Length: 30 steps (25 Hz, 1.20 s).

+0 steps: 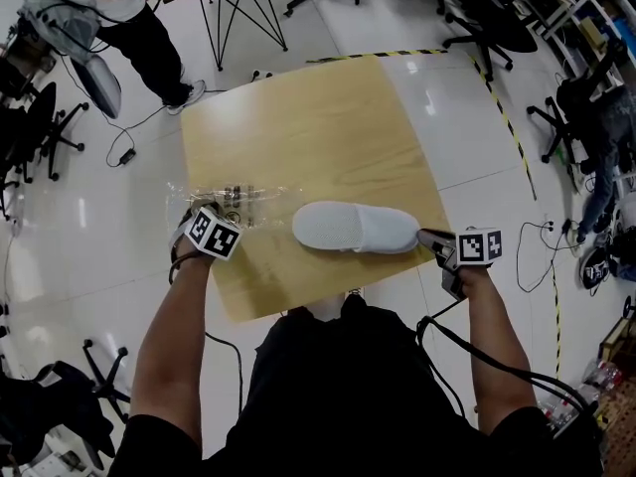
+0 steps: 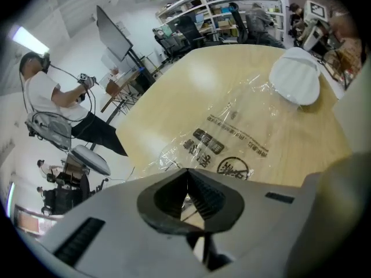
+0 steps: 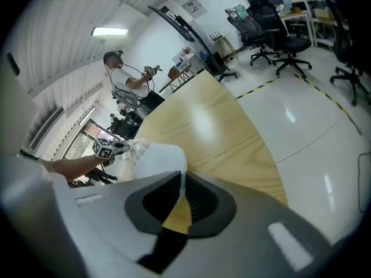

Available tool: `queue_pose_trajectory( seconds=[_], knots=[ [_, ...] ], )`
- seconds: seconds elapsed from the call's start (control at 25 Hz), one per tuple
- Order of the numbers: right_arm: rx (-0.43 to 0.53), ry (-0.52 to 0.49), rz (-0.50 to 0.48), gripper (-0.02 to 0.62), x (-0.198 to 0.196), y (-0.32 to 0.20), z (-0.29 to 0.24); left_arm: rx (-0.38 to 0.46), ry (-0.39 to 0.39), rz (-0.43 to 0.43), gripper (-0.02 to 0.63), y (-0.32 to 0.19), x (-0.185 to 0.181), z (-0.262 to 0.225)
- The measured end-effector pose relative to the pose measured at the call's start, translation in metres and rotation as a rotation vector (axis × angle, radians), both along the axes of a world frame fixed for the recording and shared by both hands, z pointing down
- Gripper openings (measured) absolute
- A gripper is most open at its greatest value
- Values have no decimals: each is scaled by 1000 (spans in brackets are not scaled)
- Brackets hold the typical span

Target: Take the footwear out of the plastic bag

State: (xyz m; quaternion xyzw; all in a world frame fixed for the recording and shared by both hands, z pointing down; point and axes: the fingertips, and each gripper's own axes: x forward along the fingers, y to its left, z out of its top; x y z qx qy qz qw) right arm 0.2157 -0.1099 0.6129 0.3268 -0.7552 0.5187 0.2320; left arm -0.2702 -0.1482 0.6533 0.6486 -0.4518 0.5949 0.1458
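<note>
A white slipper [image 1: 353, 229] lies on the wooden table [image 1: 318, 127], outside the bag and to its right. The clear plastic bag [image 1: 227, 201] with black print lies flat and crinkled near the table's left edge. My left gripper [image 1: 202, 215] is shut on the bag's near corner; in the left gripper view the film [image 2: 226, 143] runs up to the closed jaws [image 2: 186, 175], and the slipper [image 2: 295, 80] lies beyond. My right gripper [image 1: 425, 237] pinches the slipper's right end; in the right gripper view the slipper's white edge [image 3: 159, 161] sits between the jaws [image 3: 182, 181].
The table's near edge [image 1: 298, 306] is close to both grippers. A person [image 1: 129, 8] stands at the far left beside a stand. Office chairs [image 1: 477, 8] and floor cables [image 1: 542, 237] ring the table. Yellow-black tape [image 1: 507, 117] crosses the floor on the right.
</note>
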Motion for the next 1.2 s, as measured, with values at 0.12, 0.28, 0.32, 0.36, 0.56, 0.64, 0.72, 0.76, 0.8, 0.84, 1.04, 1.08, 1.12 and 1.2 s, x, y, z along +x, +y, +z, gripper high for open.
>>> queue_pose_trajectory(
  seconds=[0.12, 0.28, 0.32, 0.36, 0.56, 0.64, 0.72, 0.76, 0.8, 0.84, 1.04, 1.08, 1.12, 1.2],
  knots=[
    [3, 23, -33, 29, -1, 2, 3, 9, 47, -99, 8, -10, -2, -1],
    [7, 42, -96, 31, -15, 7, 8, 25, 149, -161, 8, -31, 24, -6],
    [6, 39, -104, 31, -19, 8, 9, 27, 164, -158, 8, -36, 34, -7],
    [2, 34, -106, 31, -24, 10, 10, 28, 180, -150, 8, -41, 45, -7],
    [-25, -43, -87, 31, -71, 14, 3, 16, 289, -109, 9, -54, 110, -8],
    [-20, -53, -95, 31, -88, 15, 2, 9, 304, -82, 9, -53, 127, -7],
    [-11, -36, -106, 31, -99, 16, 5, 9, 304, -55, 9, -53, 137, -6],
    [-6, -17, -111, 32, -103, 17, 7, 12, 306, -44, 11, -53, 139, -6],
    [3, 6, -115, 33, -107, 18, 9, 14, 315, -36, 12, -53, 141, -6],
    [13, 31, -117, 35, -110, 19, 11, 14, 333, -29, 24, -54, 143, -6],
    [89, 126, -51, 176, -106, 19, 4, 28, 482, 3, 140, -56, 153, -23],
    [114, 134, -24, 176, -102, 21, -4, 46, 512, 12, 141, -57, 153, -32],
    [144, 145, 6, 175, -98, 23, -14, 70, 545, 23, 140, -57, 153, -42],
    [215, 161, 76, 143, -88, 31, -37, 122, 617, 42, 138, -56, 152, -64]
  ],
)
